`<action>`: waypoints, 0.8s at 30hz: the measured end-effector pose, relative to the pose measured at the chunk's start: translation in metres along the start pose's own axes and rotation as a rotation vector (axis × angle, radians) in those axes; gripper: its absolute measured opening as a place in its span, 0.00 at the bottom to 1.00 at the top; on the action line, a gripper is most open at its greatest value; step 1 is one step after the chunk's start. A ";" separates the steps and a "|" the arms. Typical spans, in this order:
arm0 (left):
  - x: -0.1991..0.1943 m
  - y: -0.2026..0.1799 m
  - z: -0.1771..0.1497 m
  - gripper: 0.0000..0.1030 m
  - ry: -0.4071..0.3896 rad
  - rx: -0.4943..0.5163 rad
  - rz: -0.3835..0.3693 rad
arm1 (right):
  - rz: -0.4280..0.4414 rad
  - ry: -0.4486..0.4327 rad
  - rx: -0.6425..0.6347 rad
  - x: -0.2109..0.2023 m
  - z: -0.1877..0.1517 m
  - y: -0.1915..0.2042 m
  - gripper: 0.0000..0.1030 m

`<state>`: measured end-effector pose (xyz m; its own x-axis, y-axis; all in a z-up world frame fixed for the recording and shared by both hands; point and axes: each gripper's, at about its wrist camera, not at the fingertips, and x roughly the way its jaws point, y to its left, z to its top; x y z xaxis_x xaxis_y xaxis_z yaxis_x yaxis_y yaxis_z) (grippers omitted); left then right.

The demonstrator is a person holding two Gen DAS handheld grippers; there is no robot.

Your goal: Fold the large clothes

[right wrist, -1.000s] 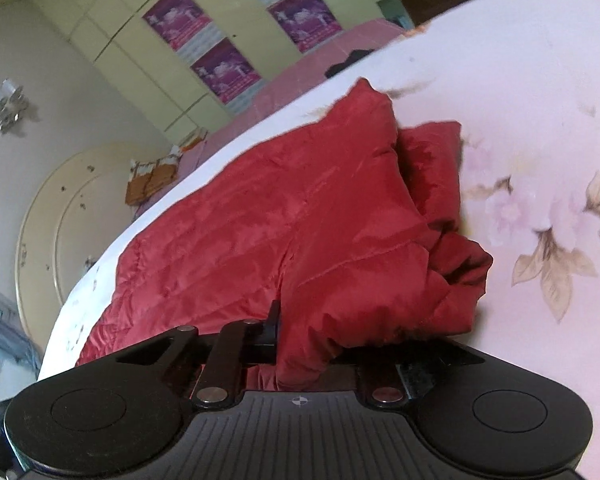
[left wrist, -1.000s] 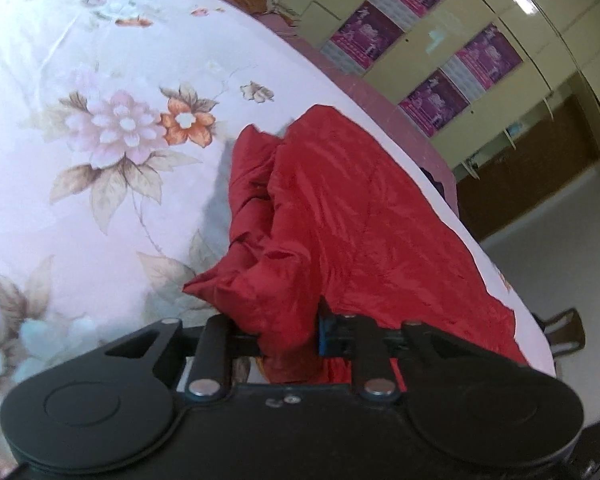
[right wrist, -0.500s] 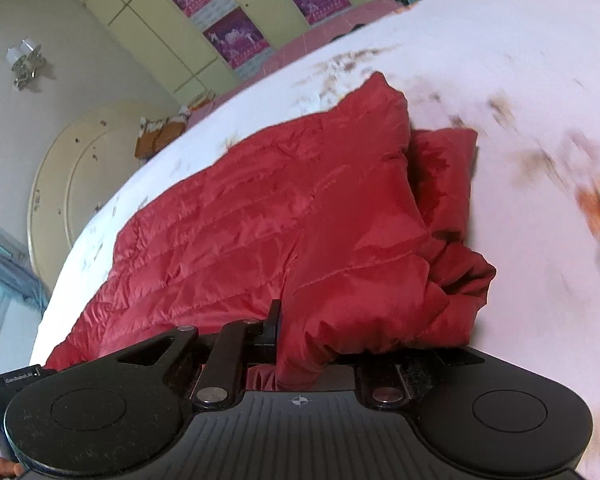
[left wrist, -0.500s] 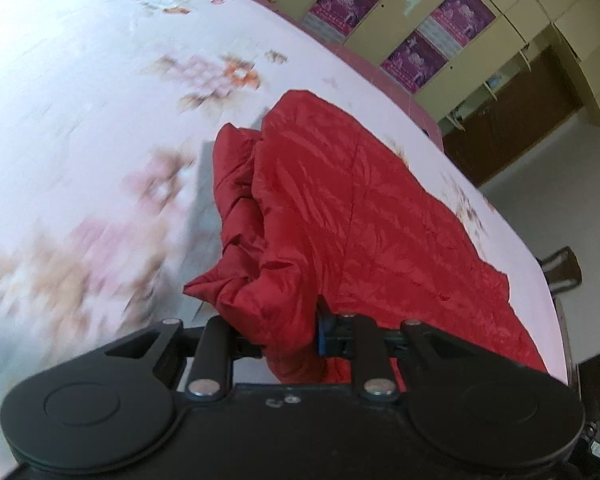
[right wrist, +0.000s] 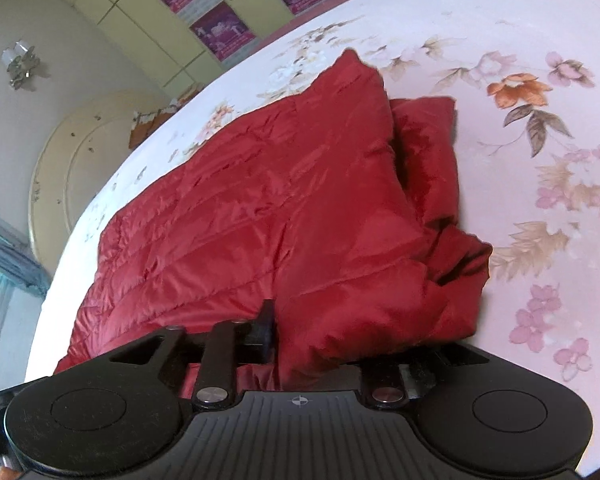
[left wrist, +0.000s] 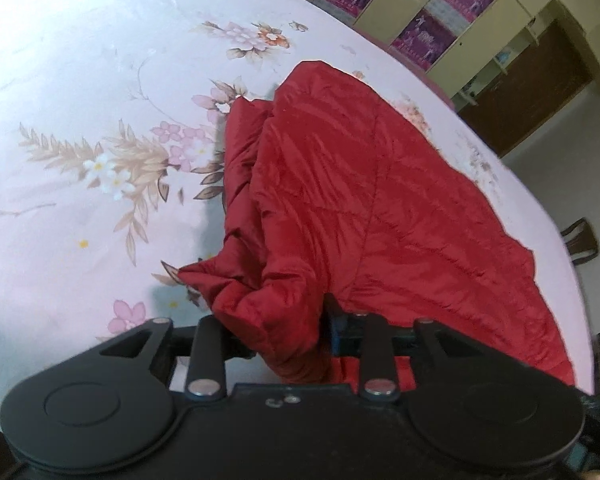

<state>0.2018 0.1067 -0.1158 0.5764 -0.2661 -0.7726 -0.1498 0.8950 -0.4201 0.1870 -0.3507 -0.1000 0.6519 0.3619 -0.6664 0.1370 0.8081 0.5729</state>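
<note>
We see a red quilted jacket (left wrist: 340,184) lying on a bed covered by a pale pink floral sheet (left wrist: 80,120). Most of the garment is spread flat across the sheet, and its near edge is bunched up and lifted at the two tools.

In the left wrist view, the left hand-held gripper (left wrist: 288,340) has a thick fold of the red fabric sitting between its fingers. Its jaws have just been opening; they stand at a narrow gap with the cloth still filling it, and the blue-faced finger (left wrist: 334,332) touches the fabric. We cannot tell whether the pads still press on it. The other finger is mostly hidden behind the bunched cloth.

In the right wrist view, the right hand-held gripper (right wrist: 324,340) also has a puffy fold of the jacket (right wrist: 300,216) draped between its fingers. Its jaws have likewise just been opening and stand narrow, with cloth between them. The visible finger (right wrist: 266,328) lies right against the fabric; the opposite one is covered by the fold, so the firmness of the hold is not clear.

Beyond the bed stands a yellow-green wardrobe (right wrist: 140,8) with purple posters (right wrist: 220,28) on its doors. A curved cream headboard (right wrist: 80,152) shows at one end of the bed, and a wall lamp (right wrist: 20,62) hangs above it.
</note>
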 end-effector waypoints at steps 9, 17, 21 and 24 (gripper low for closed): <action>0.010 -0.005 0.001 0.80 -0.023 -0.012 0.027 | -0.058 -0.037 -0.059 -0.032 -0.008 -0.004 0.45; 0.017 -0.001 0.005 0.76 -0.063 -0.040 0.007 | -0.089 -0.054 -0.124 -0.057 -0.007 0.006 0.45; 0.016 0.004 0.005 0.70 -0.072 -0.055 -0.012 | -0.075 -0.067 -0.133 -0.069 -0.002 0.017 0.45; 0.016 0.004 0.005 0.70 -0.069 -0.057 -0.018 | -0.069 -0.079 -0.158 -0.076 0.003 0.030 0.45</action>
<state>0.2143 0.1078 -0.1272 0.6334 -0.2547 -0.7307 -0.1834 0.8680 -0.4615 0.1442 -0.3555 -0.0306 0.7024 0.2706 -0.6583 0.0686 0.8949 0.4410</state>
